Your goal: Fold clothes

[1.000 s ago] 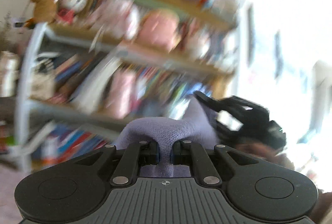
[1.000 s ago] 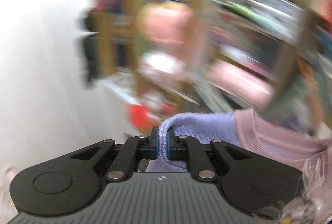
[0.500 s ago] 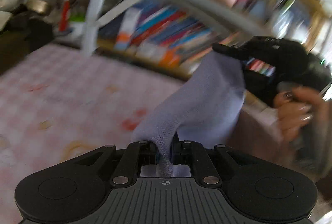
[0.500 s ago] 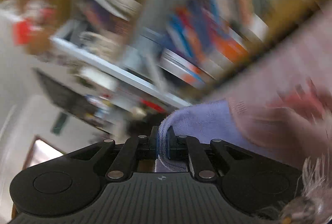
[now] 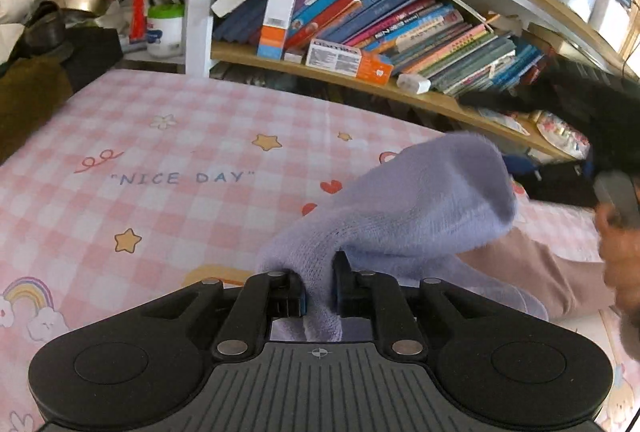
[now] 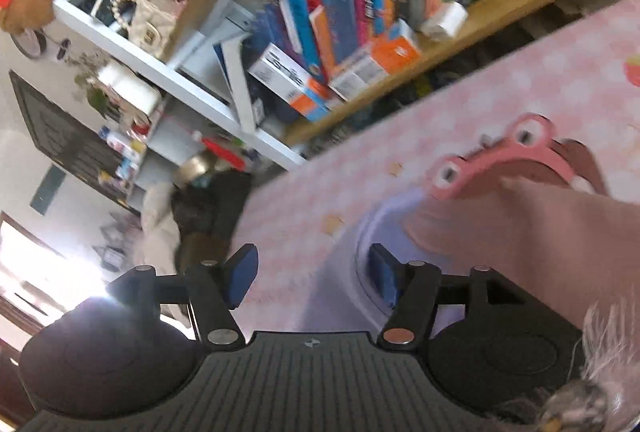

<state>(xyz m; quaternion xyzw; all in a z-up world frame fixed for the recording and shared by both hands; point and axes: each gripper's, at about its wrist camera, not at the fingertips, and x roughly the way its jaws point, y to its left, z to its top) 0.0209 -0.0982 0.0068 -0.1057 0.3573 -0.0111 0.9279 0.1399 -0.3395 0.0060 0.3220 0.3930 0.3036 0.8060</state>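
Note:
A fuzzy lavender garment (image 5: pixel 420 208) with a mauve part (image 5: pixel 532 272) droops onto the pink checked bed sheet (image 5: pixel 160 160). My left gripper (image 5: pixel 318 272) still pinches a fold of it, though the jaws are opening slightly. In the left wrist view, my right gripper (image 5: pixel 592 104) shows as a dark blur at the right, with a hand (image 5: pixel 620 252) below it. My right gripper (image 6: pixel 312 272) is opening, jaws wide apart. The blurred lavender cloth (image 6: pixel 352 232) lies beside its right finger (image 6: pixel 382 274), not pressed. Mauve fabric (image 6: pixel 540 232) and a pink piece with two round eyes (image 6: pixel 500 156) lie just beyond.
A bookshelf (image 5: pixel 380 20) packed with books runs along the far edge of the bed. Dark clothes (image 5: pixel 48 52) are piled at the bed's left corner, with a white jar (image 5: pixel 164 30) on the shelf behind. The sheet (image 6: pixel 520 80) stretches out ahead of both grippers.
Both grippers swung down from facing the shelves to the bed. The right gripper let go of the lavender cloth and its jaws spread. The left still grips its fold.

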